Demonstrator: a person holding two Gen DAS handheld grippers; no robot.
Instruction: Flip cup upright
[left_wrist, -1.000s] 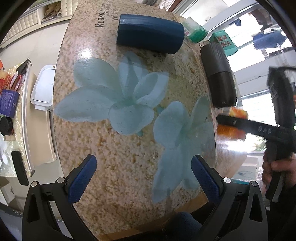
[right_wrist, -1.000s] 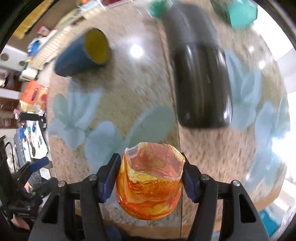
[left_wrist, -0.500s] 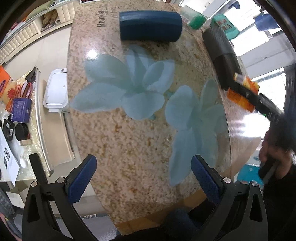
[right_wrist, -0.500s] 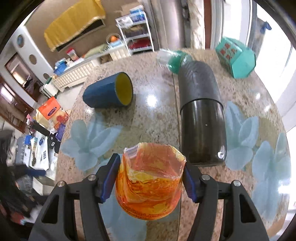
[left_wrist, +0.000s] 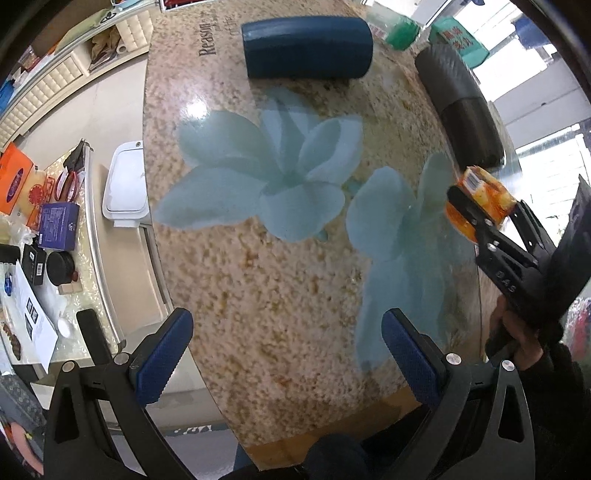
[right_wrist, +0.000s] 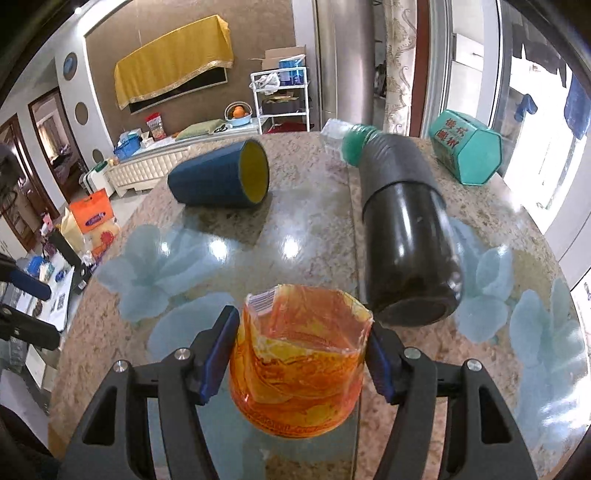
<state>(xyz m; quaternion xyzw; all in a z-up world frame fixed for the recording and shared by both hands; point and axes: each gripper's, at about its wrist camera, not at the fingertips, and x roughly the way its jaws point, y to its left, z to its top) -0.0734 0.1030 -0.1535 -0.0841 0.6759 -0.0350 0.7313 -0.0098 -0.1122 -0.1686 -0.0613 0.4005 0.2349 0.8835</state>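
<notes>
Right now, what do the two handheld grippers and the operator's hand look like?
Both the left gripper and the right gripper have black plastic frames with triangular cut-outs, silver pivot bolts and ribbed blue fingertip pads. The right one's arm bears small pale raised lettering. The operator's hand is bare, above a dark sleeve. No cables show.

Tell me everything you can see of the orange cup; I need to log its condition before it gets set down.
The orange cup is see-through orange plastic, swirled with yellow, with a barcode label near its rim. Its rim looks wavy and slightly crumpled. The right gripper holds it, blue-padded jaws pressed on opposite sides, mouth facing away from the camera. In the left wrist view the cup is over the table near the black flask; whether it touches the table cannot be told.
</notes>
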